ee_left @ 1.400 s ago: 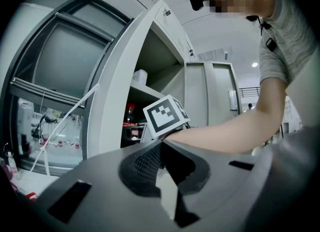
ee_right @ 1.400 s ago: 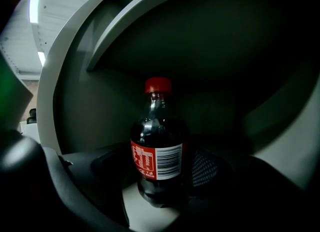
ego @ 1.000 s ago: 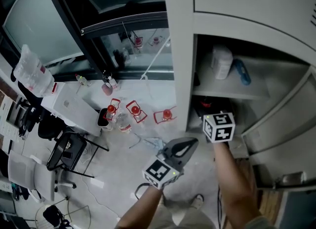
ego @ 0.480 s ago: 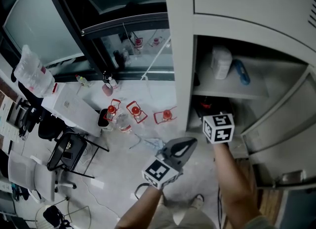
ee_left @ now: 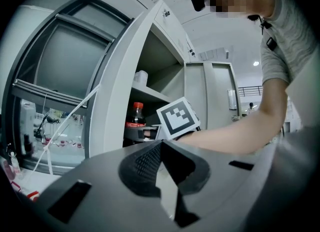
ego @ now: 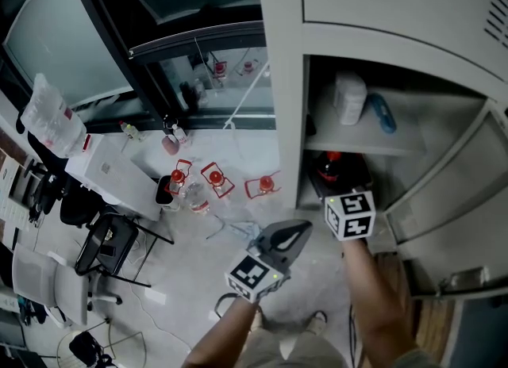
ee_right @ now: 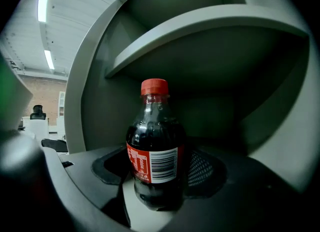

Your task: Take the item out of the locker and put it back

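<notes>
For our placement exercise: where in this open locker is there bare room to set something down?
The upper shelf is bare right of the blue item, toward the door; its left end is crowded by the white container.

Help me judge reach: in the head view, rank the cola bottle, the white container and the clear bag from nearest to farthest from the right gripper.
1. cola bottle: held by the right gripper, below the locker shelf.
2. white container: on the shelf above.
3. clear bag: far left.

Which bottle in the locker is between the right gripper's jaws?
The red-capped cola bottle, low in the locker; the white bottle stands untouched on the shelf above.
</notes>
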{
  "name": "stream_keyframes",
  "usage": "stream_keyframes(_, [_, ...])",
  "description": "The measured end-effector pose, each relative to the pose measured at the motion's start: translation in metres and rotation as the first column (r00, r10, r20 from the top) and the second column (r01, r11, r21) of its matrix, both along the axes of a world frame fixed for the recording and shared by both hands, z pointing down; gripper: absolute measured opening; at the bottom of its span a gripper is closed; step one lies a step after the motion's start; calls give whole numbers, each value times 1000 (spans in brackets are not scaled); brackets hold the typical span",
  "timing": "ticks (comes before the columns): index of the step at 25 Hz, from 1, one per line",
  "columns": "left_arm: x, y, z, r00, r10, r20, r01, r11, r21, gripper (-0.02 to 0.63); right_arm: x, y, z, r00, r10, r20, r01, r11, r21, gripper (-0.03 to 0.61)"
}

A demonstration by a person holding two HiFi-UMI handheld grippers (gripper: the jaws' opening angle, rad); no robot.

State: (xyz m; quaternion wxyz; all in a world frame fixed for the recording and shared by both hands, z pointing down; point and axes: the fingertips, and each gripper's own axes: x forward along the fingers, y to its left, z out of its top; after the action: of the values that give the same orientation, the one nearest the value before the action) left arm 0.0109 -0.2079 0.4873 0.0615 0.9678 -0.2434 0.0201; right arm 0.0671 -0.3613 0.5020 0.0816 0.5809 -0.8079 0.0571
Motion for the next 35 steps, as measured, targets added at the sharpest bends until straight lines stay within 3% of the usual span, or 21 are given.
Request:
stream_keyframes(15, [6, 12, -1, 1000, -1, -2, 1, 1000, 5, 3, -3, 56, -8, 999, -50, 0, 50, 999, -18, 311])
stream_keyframes(23, [7, 22, -9, 999, -17, -29, 17, 1000, 0, 3, 0, 92, -26, 997, -77, -14, 77, 996, 49, 311])
stream_keyframes(35, [15, 44, -28, 998, 13, -57, -11, 1000, 20, 3, 6, 153, -51, 993, -120, 8, 120, 992, 35, 311])
